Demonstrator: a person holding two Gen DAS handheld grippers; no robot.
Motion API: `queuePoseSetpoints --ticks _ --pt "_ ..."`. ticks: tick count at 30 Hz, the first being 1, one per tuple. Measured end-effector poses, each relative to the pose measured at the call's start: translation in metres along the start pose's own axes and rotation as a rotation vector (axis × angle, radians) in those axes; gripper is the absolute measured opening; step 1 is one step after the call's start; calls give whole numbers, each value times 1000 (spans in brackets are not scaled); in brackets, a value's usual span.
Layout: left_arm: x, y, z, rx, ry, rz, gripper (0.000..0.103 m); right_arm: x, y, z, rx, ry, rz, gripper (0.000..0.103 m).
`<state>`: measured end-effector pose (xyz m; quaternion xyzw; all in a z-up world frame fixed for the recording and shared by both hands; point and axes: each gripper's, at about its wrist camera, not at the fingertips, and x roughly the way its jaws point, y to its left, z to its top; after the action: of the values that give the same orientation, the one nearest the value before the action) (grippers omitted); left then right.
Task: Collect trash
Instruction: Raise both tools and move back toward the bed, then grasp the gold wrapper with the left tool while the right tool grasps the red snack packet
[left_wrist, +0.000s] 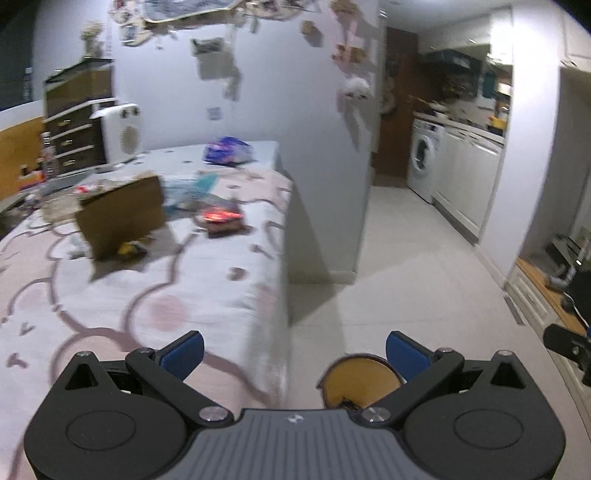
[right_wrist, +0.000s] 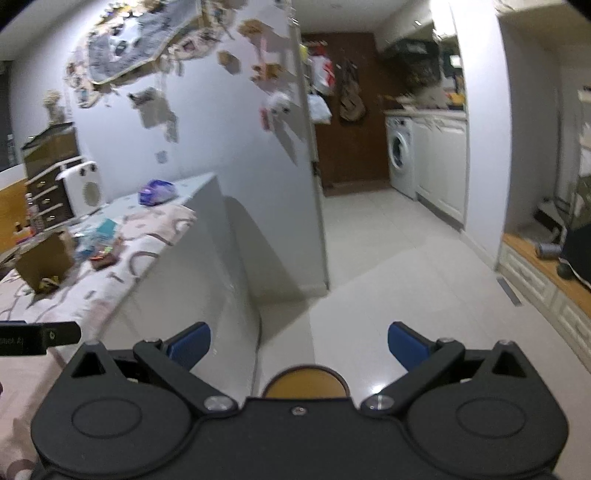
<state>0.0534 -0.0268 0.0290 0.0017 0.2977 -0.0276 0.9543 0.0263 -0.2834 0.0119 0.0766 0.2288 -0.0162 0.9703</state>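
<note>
Trash lies on a table under a pink patterned cloth: a red wrapper, teal wrappers and a purple bag further back. A tilted cardboard box stands among them. My left gripper is open and empty over the table's near right edge, far short of the trash. My right gripper is open and empty over the floor beside the table. A round, dark-rimmed container with a yellow inside sits on the floor below it, also visible as the container in the left wrist view. Both views are blurred.
A white wall corner rises just beyond the table's far end. Tiled floor leads to a washing machine and white cabinets. A white appliance and drawers stand behind the table. A low wooden ledge runs along the right.
</note>
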Motion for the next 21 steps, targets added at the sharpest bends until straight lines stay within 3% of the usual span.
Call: queuePoseSetpoints --ticks 11,17,21 --pt "5 79 4 -114 -13 103 103 19 69 2 -68 -30 192 103" --pt "20 114 21 -108 -57 213 103 36 101 0 -98 -20 251 103" --pt "38 139 43 -139 -82 200 103 46 116 1 -95 -22 259 103"
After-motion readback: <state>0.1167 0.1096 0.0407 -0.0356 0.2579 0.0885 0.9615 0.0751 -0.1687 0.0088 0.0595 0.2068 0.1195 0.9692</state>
